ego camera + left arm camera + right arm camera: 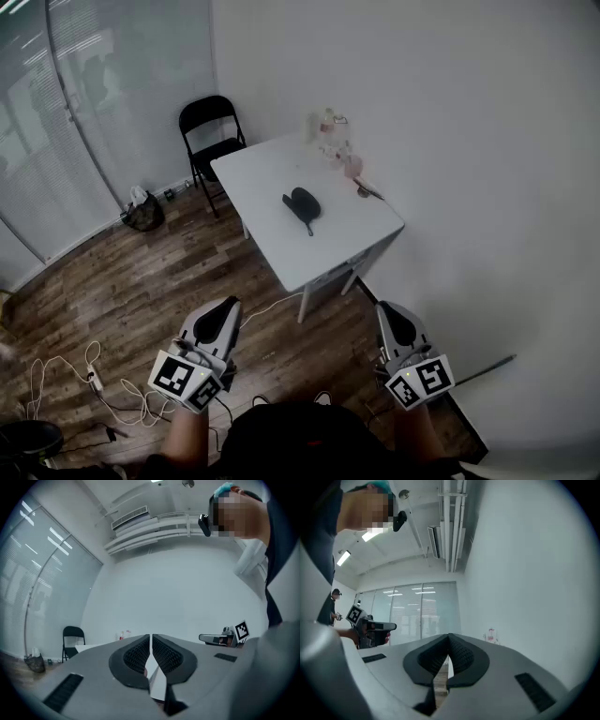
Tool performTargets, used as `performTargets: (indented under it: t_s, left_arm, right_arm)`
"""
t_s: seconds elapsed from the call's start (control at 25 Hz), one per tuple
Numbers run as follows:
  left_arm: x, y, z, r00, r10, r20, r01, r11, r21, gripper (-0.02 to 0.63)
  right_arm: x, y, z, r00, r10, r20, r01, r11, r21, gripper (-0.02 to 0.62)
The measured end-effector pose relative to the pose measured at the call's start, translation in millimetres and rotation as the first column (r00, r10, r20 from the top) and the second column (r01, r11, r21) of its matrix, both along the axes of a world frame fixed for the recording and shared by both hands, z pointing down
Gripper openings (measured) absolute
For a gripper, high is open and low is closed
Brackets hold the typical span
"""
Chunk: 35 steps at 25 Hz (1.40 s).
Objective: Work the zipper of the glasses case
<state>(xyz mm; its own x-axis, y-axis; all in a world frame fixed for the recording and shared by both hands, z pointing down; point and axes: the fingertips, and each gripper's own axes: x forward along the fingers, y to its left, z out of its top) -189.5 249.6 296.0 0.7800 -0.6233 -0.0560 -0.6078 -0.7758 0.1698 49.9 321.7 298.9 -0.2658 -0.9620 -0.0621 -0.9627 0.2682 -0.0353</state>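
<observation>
A dark glasses case (302,203) lies in the middle of a white table (262,183) far ahead in the head view. My left gripper (228,305) and right gripper (384,309) hover low over the wooden floor, well short of the table. Both point toward it. Each is shut with nothing between its jaws. In the left gripper view my left gripper (151,637) shows its pads (138,654) pressed together. In the right gripper view my right gripper (449,637) is likewise shut and empty. The case is too small in both gripper views to make out.
A black folding chair (211,136) stands at the table's far left corner. Small bottles (336,141) and a dark flat item (368,189) sit along the table's wall side. A bag (142,211) and white cables (89,380) lie on the floor. A second person (333,606) stands by the glass wall.
</observation>
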Motion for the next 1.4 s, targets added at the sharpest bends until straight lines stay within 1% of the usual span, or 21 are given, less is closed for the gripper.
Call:
performTargets:
  t_s: [0.2, 0.36, 0.56, 0.68, 0.88, 1.08, 1.24, 1.4]
  left_arm:
    - [2, -4, 4, 1.000, 0.002, -0.013, -0.003, 1.000, -0.008, 0.038]
    - [7, -3, 5, 1.000, 0.009, -0.005, -0.009, 1.000, -0.012, 0.037]
    - [15, -6, 8, 1.000, 0.007, 0.010, -0.007, 1.000, -0.012, 0.038]
    - [28, -7, 12, 1.000, 0.017, 0.017, -0.017, 1.000, -0.022, 0.038]
    - [56, -7, 13, 0.999, 0.014, 0.039, -0.014, 1.000, -0.018, 0.038]
    - [93, -6, 15, 0.998, -0.008, 0.055, 0.009, 1.000, -0.019, 0.037]
    - [119, -3, 18, 0.997, -0.043, 0.068, 0.044, 0.999, -0.022, 0.038]
    - [137, -5, 16, 0.994, -0.047, 0.095, 0.049, 0.999, -0.014, 0.038]
  right_arm:
    - [-3, -6, 1, 1.000, -0.025, -0.017, 0.025, 1.000, 0.009, 0.018]
    - [-3, -9, 2, 0.999, -0.034, -0.023, 0.034, 0.999, 0.005, 0.018]
    - [6, -12, 3, 0.999, -0.037, 0.030, 0.037, 0.999, 0.010, 0.018]
    - [19, -11, 6, 0.998, -0.034, 0.054, 0.033, 0.999, 0.022, 0.018]
    - [49, -11, 13, 0.996, -0.036, 0.083, 0.036, 0.999, 0.005, 0.019]
    - [86, -12, 21, 0.989, -0.081, 0.120, 0.080, 0.997, 0.007, 0.019]
    - [115, -15, 29, 0.982, -0.117, 0.151, 0.115, 0.993, 0.020, 0.018]
    - [129, -25, 35, 0.977, -0.135, 0.167, 0.134, 0.991, 0.018, 0.019]
